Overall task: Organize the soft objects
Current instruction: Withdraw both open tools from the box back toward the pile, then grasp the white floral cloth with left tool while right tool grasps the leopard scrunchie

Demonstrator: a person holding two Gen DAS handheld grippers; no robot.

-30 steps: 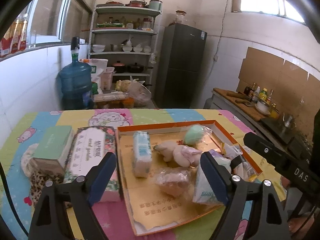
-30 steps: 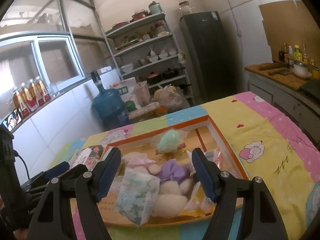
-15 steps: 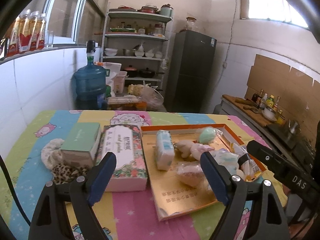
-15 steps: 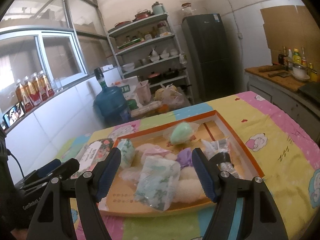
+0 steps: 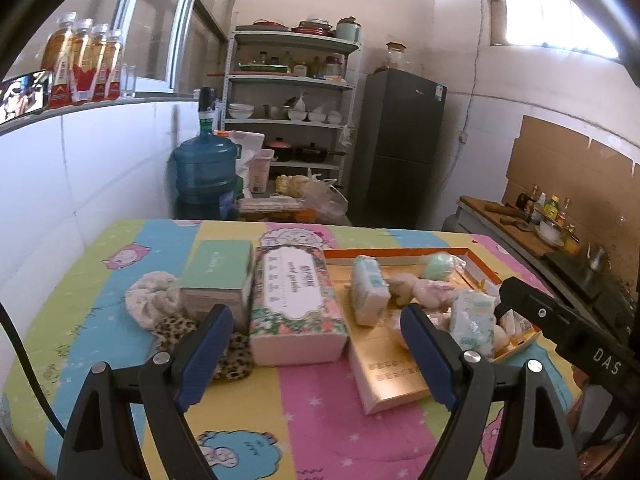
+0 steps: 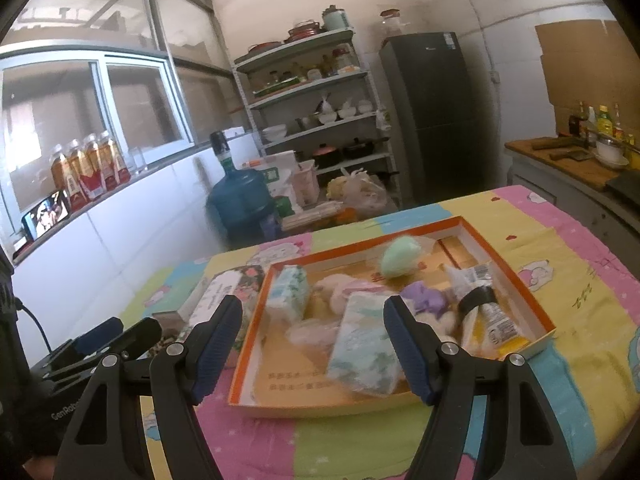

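Lying in a shallow orange-rimmed cardboard tray [image 6: 516,280] toward the counter's [image 5: 304,412] right edge are the soft objects: crinkly plastic tissue packs [image 6: 366,348], a mint foam egg [image 6: 400,257] and fuzzy plush toys [image 6: 426,300]. A floral tissue box [image 5: 294,300], a green box [image 5: 220,268] and fluffy scrunchies [image 5: 152,300] sit left of it. The left gripper [image 5: 316,354] and right gripper [image 6: 312,346] both gape wide and empty above the counter's near edge.

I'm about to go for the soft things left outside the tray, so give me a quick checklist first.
1. Left claw open, nothing in it: ok.
2. Right claw open, nothing in it: ok.
3. White scrunchie and leopard scrunchie outside the tray: not ok.
4. Leopard scrunchie fully visible: not ok, left claw finger covers part.
5. Free room in tray: ok, bare floor at the near edge.
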